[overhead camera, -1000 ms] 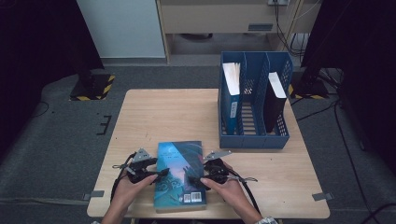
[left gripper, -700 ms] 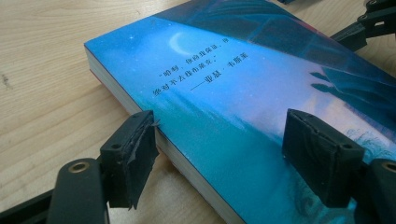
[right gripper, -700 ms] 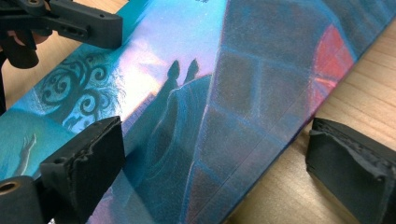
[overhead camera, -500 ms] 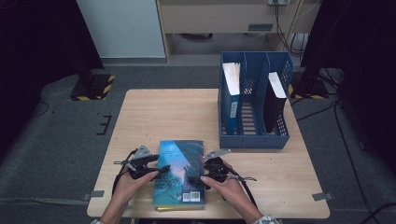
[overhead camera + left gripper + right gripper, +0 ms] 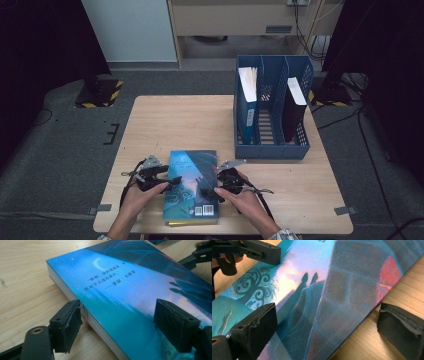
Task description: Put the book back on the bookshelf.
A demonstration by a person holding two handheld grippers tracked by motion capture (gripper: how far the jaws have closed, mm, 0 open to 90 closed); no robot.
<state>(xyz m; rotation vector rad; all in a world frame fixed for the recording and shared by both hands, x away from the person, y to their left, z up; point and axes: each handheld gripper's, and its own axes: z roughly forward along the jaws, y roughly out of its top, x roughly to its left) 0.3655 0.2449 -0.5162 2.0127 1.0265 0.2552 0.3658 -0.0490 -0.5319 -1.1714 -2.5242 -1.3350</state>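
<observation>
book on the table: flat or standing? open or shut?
Flat and shut. The book lies cover up on the table; the left gripper view shows its closed page edge resting on the wood.

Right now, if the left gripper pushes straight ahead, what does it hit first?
Most likely the book: the left gripper has open fingers straddling its near edge, so the book's side meets the gripper's throat first. Depth is unclear.

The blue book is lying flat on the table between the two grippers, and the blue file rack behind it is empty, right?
Not quite. The file rack is not empty: the high view shows two books or folders standing in its slots. The rest holds: the blue book lies flat on the table between the grippers.
</observation>
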